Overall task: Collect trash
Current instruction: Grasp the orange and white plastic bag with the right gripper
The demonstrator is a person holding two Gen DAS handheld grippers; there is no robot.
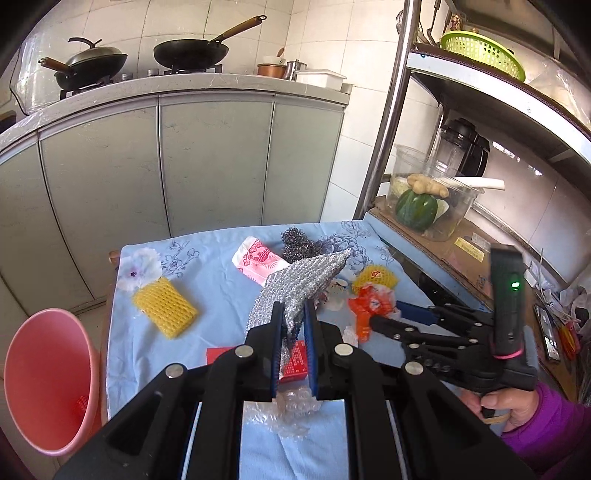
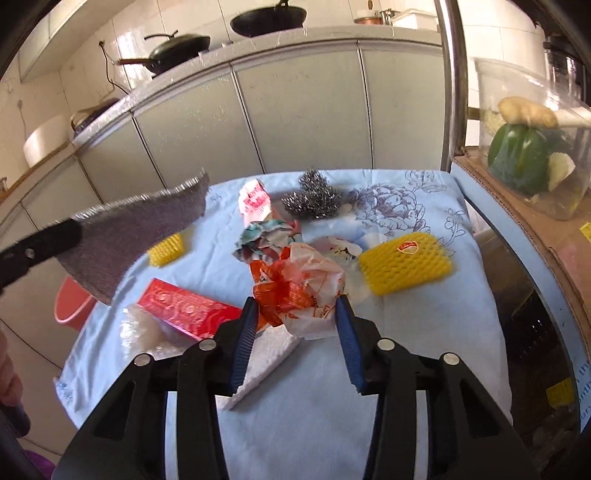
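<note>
Just ahead, orange wrapper (image 2: 295,295) between right hand-held gripper (image 2: 295,314)

Table centre crowded: red box (image 2: 188,312), orange bag (image 2: 303,291), yellow nets (image 2: 406,264), steel wool (image 2: 314,197). Bare cloth (image 2: 303,413) at lower centre is passable. Metal post (image 1: 391,110) and shelf (image 1: 480,236) block the right; bucket (image 1: 48,380) lower left.

A home kitchen; woks (image 1: 190,51) on a stove, tiled walls (image 1: 325,33)
</note>
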